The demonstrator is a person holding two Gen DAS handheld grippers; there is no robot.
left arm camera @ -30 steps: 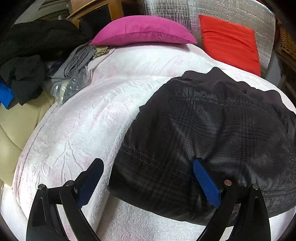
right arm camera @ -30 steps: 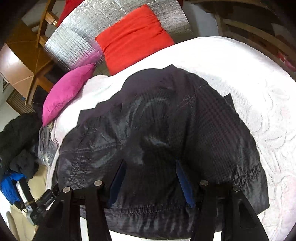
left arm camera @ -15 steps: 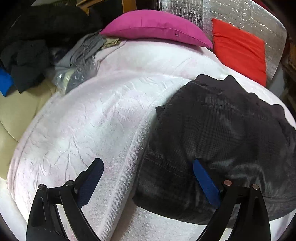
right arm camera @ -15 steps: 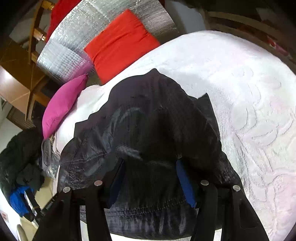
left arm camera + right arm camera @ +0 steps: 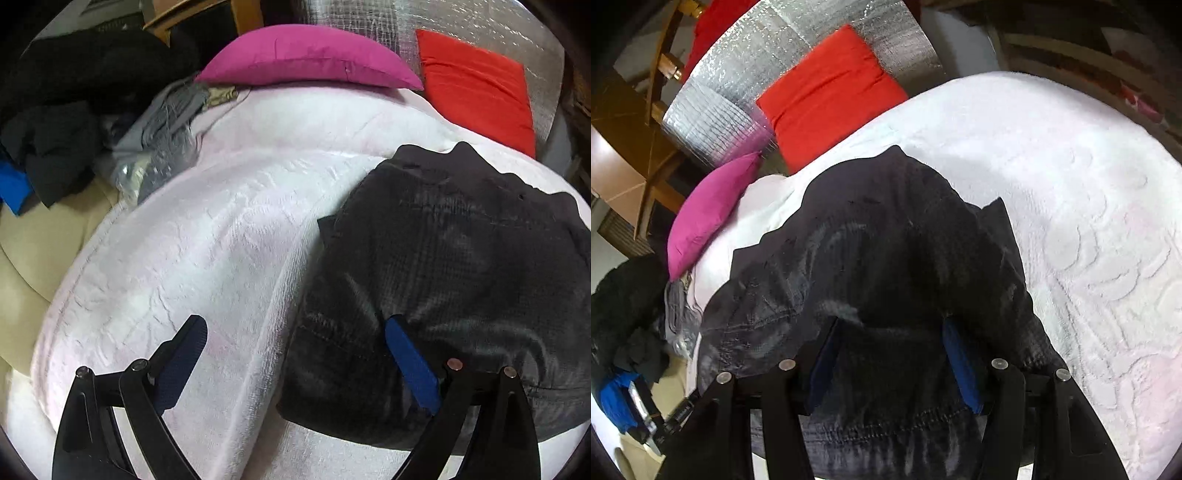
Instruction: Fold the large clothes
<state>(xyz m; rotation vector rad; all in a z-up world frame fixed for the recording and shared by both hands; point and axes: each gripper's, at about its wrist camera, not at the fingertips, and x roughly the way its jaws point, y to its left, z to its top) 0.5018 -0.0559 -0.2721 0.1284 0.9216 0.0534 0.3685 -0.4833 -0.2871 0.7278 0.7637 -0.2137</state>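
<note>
Blue-padded left gripper spread wide, holding nothing: left finger over bare white bedspread, right finger lying on the near left part of the dark garment. Right gripper likewise parted, blue pads set on either side of a raised hump of that same garment; cloth bulging up between the fingers, yet impossible to tell whether actually pinched or merely pressed down upon. Dark checked, slightly shiny fabric, bunched into a compact folded heap on the bedspread, stitched and gathered hem lying nearest the right gripper, a flat corner poking out at the heap's far right edge. Embossed leafy texture across the white cover, a long ridge running through it just left of the garment in the left wrist view. Farther off, at the head of the bed, a magenta pillow and beside it a red cushion, the latter leaning against a silver quilted foil panel; same pillow, cushion and foil seen from the right wrist. Off the bed's left side, a heap of other clothes: grey fabric, crinkled clear plastic, black garments, and a scrap of bright blue. Wooden furniture behind the foil, partly in shadow.
</note>
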